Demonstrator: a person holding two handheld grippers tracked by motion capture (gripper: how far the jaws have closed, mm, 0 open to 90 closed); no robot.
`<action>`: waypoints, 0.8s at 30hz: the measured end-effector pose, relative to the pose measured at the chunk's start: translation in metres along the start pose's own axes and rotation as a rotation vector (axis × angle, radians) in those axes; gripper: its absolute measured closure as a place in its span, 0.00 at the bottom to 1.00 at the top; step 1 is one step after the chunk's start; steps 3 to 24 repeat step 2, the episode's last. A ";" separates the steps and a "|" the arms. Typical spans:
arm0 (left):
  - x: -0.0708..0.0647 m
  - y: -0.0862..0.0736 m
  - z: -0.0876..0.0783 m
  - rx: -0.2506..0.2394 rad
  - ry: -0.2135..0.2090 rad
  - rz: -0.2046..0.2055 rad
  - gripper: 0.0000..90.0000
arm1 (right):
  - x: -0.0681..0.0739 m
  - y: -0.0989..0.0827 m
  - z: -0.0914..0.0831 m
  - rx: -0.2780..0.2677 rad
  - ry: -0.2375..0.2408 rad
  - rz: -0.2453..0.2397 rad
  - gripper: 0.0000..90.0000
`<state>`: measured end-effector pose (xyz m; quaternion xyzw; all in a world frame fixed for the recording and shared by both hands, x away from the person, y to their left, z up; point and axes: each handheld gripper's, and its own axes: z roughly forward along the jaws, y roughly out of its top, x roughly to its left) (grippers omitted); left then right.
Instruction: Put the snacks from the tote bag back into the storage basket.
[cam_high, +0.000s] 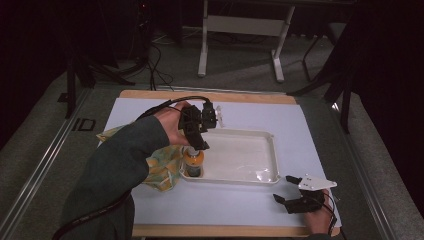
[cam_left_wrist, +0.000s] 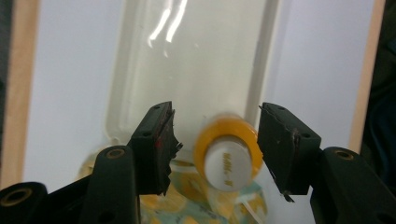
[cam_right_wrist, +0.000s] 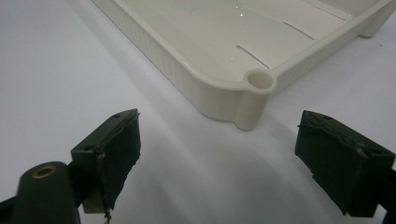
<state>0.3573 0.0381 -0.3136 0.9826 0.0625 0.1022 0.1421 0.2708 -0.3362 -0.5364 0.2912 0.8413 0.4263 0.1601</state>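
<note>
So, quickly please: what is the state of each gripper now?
Left gripper: open, jaws either side of the orange bottle, not clamping it.
Right gripper: open, holding nothing, near the tray corner.

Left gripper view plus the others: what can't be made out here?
- Bottle cap print: motion-blurred, left gripper view.
- Bottle body: top covered by left gripper, high view.
- Cloth: partly under the sleeve, high view.
- Tray: cut off by frame top, right gripper view.
</note>
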 end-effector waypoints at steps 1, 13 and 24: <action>0.000 0.000 0.000 0.000 0.000 0.000 0.51 | 0.000 0.000 0.000 0.001 0.001 0.001 0.15; 0.000 -0.001 -0.002 -0.016 0.008 -0.004 0.51 | 0.000 0.000 0.000 0.001 0.001 0.003 0.15; 0.000 -0.001 -0.002 -0.016 0.008 -0.004 0.51 | 0.000 0.000 0.000 0.001 0.001 0.003 0.15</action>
